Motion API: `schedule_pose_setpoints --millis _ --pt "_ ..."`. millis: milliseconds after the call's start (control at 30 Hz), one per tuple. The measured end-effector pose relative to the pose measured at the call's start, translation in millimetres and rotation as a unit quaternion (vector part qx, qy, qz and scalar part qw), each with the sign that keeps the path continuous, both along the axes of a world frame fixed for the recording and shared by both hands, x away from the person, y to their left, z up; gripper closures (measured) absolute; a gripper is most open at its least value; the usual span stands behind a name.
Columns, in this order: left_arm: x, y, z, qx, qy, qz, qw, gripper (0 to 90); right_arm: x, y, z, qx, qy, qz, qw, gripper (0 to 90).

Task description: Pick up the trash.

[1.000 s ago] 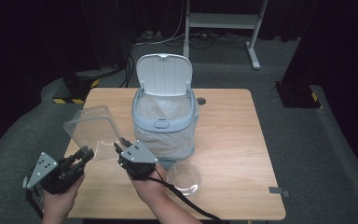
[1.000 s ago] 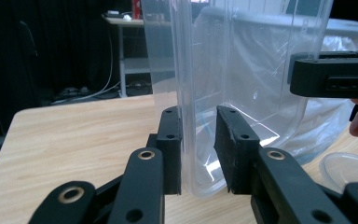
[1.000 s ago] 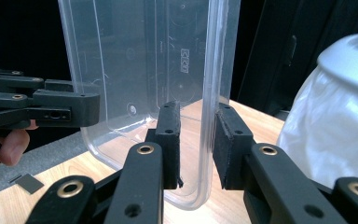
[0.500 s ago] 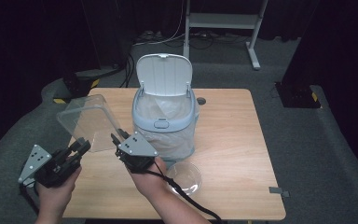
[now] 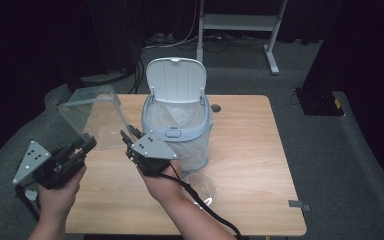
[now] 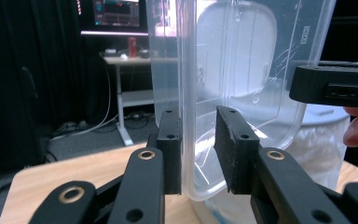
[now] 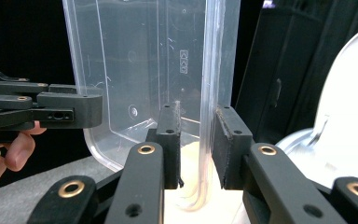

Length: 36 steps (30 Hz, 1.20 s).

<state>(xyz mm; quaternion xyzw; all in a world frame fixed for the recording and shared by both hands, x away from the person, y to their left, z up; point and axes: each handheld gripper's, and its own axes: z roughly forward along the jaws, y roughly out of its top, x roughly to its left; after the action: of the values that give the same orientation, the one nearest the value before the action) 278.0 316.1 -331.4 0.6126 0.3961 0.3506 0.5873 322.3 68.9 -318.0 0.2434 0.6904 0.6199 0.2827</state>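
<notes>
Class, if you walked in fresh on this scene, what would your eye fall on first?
A clear plastic container, lifted and tilted above the table's left side, held at its rim by the left gripper and right gripper. Beside it stands a pale blue bin, lid open, lined with a bag.

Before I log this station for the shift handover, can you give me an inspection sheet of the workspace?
Surface: wooden table, bare at the right.
Job's things: clear plastic container held up in the air, tilted, beside the bin; lidded bin, lid open, bag inside.
Clutter: small clear bowl near the front edge.
Grippers: left tool and right tool each clamp a container wall.
Cables: black cable trails from the right tool.
Surroundings: grey floor, desk frame behind.
</notes>
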Motion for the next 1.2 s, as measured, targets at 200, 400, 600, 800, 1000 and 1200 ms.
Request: schedule_pose_setpoints --millis 200,400,600,800,1000,1200 --pt "9.8 -14.6 14.0 -0.006 -0.015 -0.011 0.9998 72.3 6.6 -14.6 14.6 0.013 -0.005 -0.013 0.9998 73.7" --pt "18.6 -28.6 28.4 -0.006 -0.029 -0.03 0.9991 72.4 5.5 -30.9 29.4 0.021 -0.023 -0.026 0.9992 73.6" --pt "32.8 -45.2 33.8 -0.005 -0.033 -0.047 0.9983 72.3 10.4 -48.1 36.2 0.022 -0.026 -0.044 0.9984 73.6" --pt "47.3 -62.1 35.3 -0.005 -0.031 -0.063 0.9975 72.3 17.1 -65.0 40.0 0.018 -0.027 -0.061 0.9977 73.6" --pt "61.9 -78.7 35.2 -0.002 -0.026 -0.076 0.9968 72.0 24.0 -81.5 40.2 0.019 -0.026 -0.076 0.9966 73.6" --pt "71.8 -91.7 35.2 0.004 -0.023 -0.082 0.9963 71.9 30.8 -94.6 38.3 0.021 -0.024 -0.086 0.9957 73.3"
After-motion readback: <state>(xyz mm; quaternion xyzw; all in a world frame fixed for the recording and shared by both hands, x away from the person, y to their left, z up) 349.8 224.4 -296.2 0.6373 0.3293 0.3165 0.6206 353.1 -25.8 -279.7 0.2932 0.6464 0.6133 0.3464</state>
